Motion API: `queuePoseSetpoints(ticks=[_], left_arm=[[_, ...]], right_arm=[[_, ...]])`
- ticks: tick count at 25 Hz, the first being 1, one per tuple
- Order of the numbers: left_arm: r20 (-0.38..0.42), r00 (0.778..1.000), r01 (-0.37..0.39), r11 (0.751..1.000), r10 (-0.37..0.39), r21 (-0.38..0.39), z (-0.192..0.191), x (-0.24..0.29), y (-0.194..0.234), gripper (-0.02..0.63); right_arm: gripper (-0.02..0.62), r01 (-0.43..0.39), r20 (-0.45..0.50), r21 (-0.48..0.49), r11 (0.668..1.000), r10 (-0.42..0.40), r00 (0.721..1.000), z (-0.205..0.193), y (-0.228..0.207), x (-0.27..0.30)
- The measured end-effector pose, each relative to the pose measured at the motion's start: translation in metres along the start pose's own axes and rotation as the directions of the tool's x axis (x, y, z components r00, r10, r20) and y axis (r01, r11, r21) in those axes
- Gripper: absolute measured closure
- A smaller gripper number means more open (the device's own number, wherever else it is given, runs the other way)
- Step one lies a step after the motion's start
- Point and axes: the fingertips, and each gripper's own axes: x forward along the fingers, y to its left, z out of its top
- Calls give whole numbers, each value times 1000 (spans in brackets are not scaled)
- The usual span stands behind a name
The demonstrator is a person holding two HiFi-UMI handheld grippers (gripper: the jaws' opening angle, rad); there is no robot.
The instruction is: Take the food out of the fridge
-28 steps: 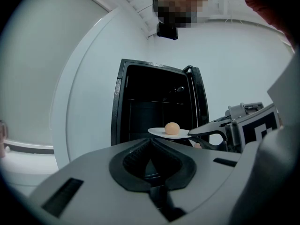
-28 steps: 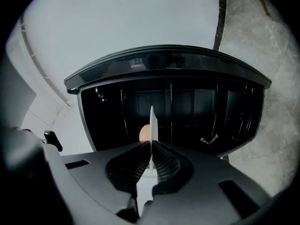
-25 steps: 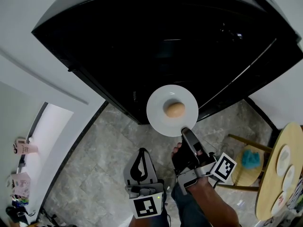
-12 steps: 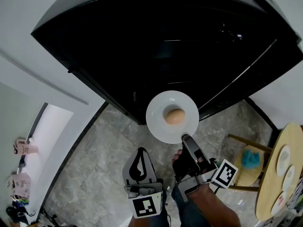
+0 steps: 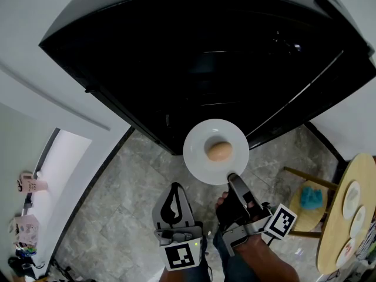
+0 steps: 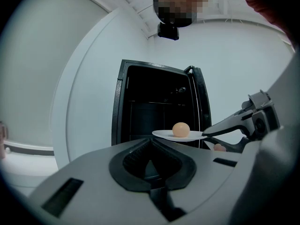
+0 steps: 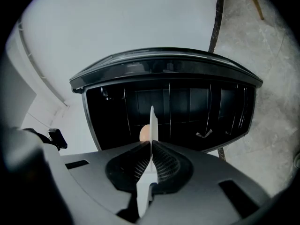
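Note:
A white plate (image 5: pixel 200 157) carries one round tan piece of food (image 5: pixel 219 151) and hangs level just in front of the open black fridge (image 5: pixel 205 51). My right gripper (image 5: pixel 231 176) is shut on the plate's near rim. In the right gripper view the plate (image 7: pixel 152 121) shows edge-on between the pads, with the food (image 7: pixel 145 133) to its left. The left gripper (image 5: pixel 172 207) hangs lower left of the plate, shut and holding nothing. The left gripper view shows the plate (image 6: pixel 164 134), the food (image 6: pixel 181 129) and the right gripper (image 6: pixel 207 134) before the dark fridge.
The fridge's open door (image 6: pixel 202 107) stands to the right of its dark inside. A round wooden table (image 5: pixel 338 228) with plates is at the far right, and a stool with a teal cloth (image 5: pixel 310 197) stands beside it. Grey stone floor (image 5: pixel 123 187) lies below.
The plate with the food has come a little nearer to me and away from the fridge, with the right gripper shut on it. The left gripper has stayed put.

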Motion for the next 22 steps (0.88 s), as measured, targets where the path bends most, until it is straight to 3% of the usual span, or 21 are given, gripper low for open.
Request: queuePoseSetpoints(ticks=[22], left_arm=[[10,1000,-14,1000,14,0,58,-17,0,592]], right_arm=[[566,25,26,-22,999,-24,999,-5,48,-11]])
